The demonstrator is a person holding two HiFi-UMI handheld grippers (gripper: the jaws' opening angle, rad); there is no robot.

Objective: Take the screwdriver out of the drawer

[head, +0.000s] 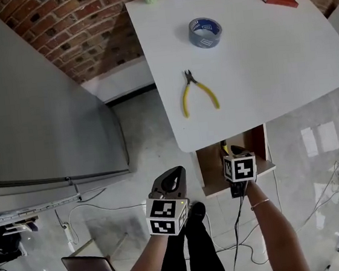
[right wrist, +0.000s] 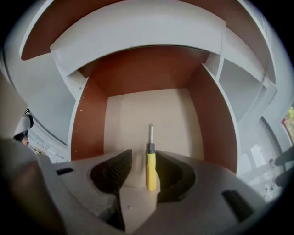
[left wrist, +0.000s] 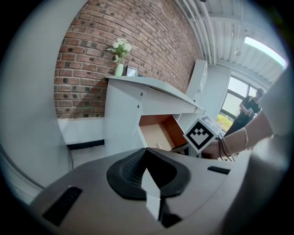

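R gripper (right wrist: 143, 160) is down in the open drawer (right wrist: 89, 124), jaws apart. The yellow screwdriver (right wrist: 151, 170) lies between them at lower centre of frame, right against the jaw on the frame's right side. Closing off-centre like that could prob. roll or skid it, or catch only its edge so it drops on the lift. L gripper (left wrist: 146, 155) hangs outside the drawer, jaws together, nothing in it.

Room bright, daylight even. Worktop (head: 270, 59) white, almost overexposed. Glare patches on glossy floor (head: 325, 138) at right. Window (left wrist: 235, 94) washed out in left gripper view. Inside of drawer (right wrist: 92, 124) evenly lit, sharp. Both gripper views fisheye: edges dark, straight lines bent.
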